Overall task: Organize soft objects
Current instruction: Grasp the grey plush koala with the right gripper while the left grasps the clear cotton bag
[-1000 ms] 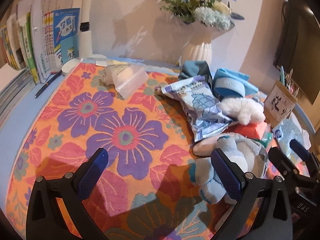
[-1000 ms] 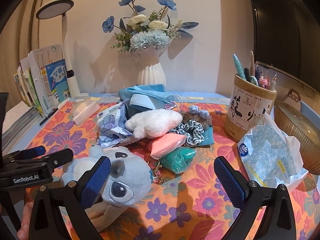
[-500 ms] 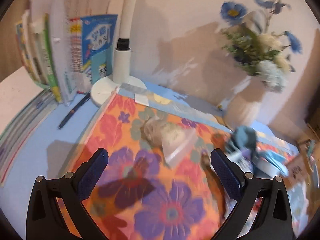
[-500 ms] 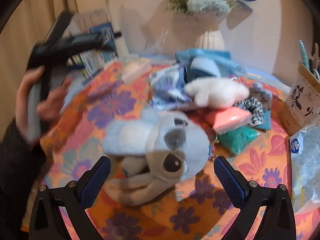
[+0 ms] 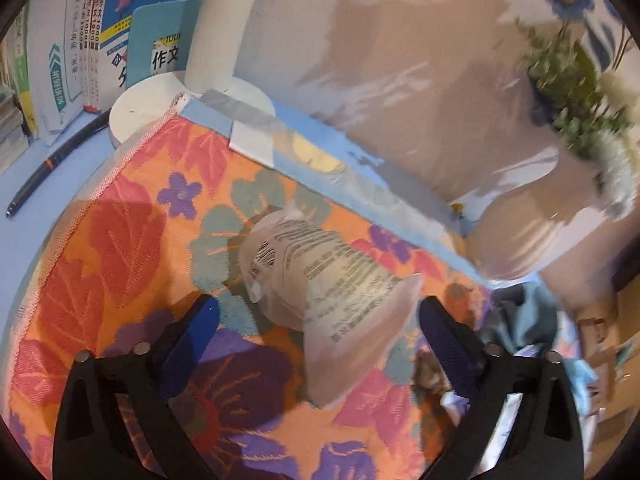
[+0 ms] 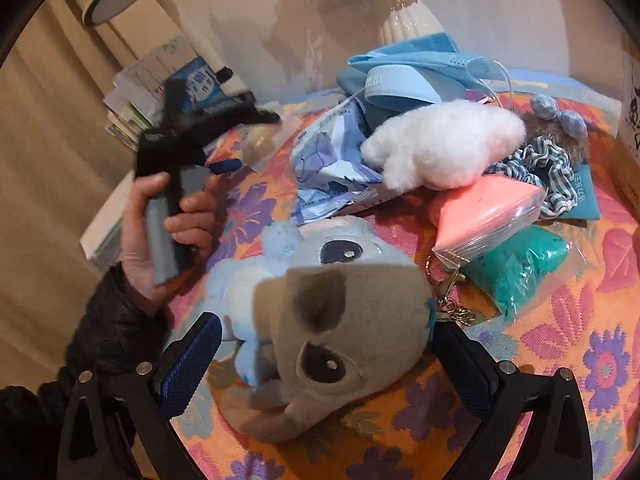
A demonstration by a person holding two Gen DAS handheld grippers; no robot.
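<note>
Here, textbooks (image 5: 120, 20) reading 作文 (barcoded pouch (image 5: 332, 292) illegible)

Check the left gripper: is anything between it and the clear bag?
Nothing visible. The left gripper is open, with the clear bag lying on the cloth just ahead and partly between its fingers.

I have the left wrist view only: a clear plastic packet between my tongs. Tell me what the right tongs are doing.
Observer: The right tongs are open on either side of a grey-and-blue plush koala, not closed on it.
Operator: Report what lies behind that toy.
Observer: A fluffy white plush rests on a blue-printed plastic packet.
Operator: Name anything beside the koala.
Observer: A pink bagged bundle lies above a teal bagged bundle, to its right.
</note>
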